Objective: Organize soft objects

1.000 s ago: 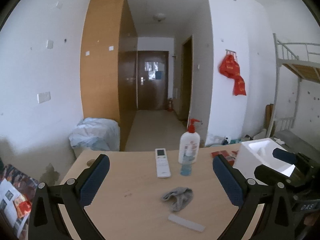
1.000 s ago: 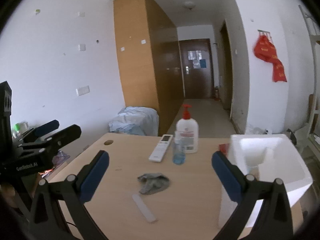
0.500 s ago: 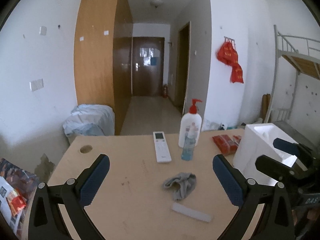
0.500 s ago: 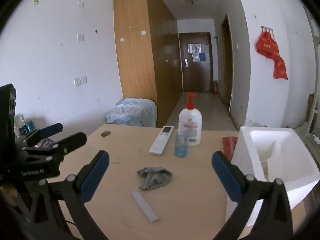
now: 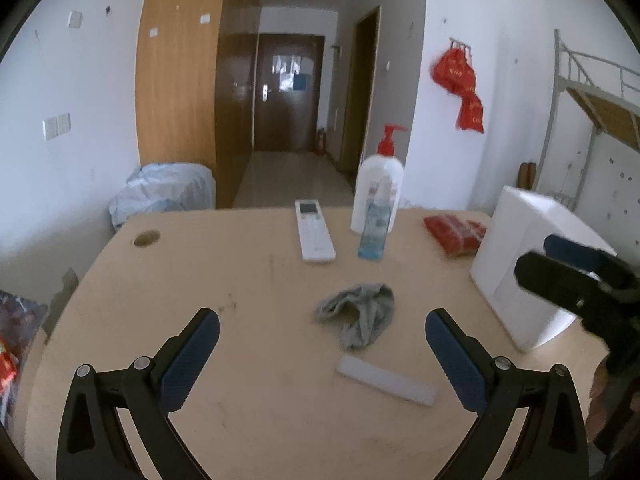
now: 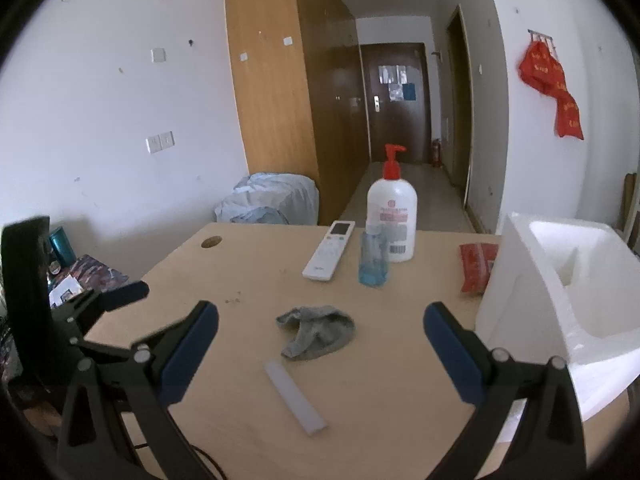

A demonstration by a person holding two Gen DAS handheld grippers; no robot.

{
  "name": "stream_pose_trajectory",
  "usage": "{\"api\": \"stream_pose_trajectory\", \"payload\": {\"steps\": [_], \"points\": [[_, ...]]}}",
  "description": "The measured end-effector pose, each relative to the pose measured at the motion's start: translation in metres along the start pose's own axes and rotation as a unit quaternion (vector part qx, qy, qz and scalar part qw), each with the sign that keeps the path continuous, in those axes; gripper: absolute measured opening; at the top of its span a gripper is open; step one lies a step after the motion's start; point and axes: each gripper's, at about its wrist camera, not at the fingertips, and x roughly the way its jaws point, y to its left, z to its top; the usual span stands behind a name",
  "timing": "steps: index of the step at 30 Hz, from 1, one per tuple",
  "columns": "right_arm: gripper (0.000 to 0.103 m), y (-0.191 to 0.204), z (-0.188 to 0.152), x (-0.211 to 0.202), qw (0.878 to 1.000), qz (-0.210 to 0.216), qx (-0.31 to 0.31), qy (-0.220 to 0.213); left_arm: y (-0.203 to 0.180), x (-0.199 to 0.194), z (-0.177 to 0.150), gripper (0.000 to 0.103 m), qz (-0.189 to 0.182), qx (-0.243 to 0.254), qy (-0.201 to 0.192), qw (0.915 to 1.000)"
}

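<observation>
Grey cloth (image 5: 358, 314) crumpled on table (image 5: 248, 360), untouched; white foam box (image 6: 560, 280) empty. Left gripper (image 5: 322, 354), right gripper (image 6: 320, 350) both spread, holding nothing. Task barely begun.

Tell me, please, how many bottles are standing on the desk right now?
2: a white pump bottle with a red pump near the far edge, and a small clear blue bottle just in front of it. The foam box may hide others.

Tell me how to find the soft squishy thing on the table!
Look at the wooden table. In front of the white remote and the small blue bottle lies a crumpled grey cloth. It is the only floppy, wrinkled thing there; its neighbours are all hard.
</observation>
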Motion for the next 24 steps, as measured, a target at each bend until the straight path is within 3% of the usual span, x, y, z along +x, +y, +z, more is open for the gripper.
{"api": "stream_pose_trajectory", "payload": {"steps": [7,24], "points": [[0.103,0.002,-0.007,0.017,1.0,0.005,-0.005,0.019,-0.003,0.023,-0.018,0.103,0.005,0.01,0.021,0.9997],[0.103,0.0,-0.004,0.031,0.999,0.006,-0.003,0.031,-0.008,0.032,-0.014,0.103,0.003,0.009,0.026,0.9996]]}}
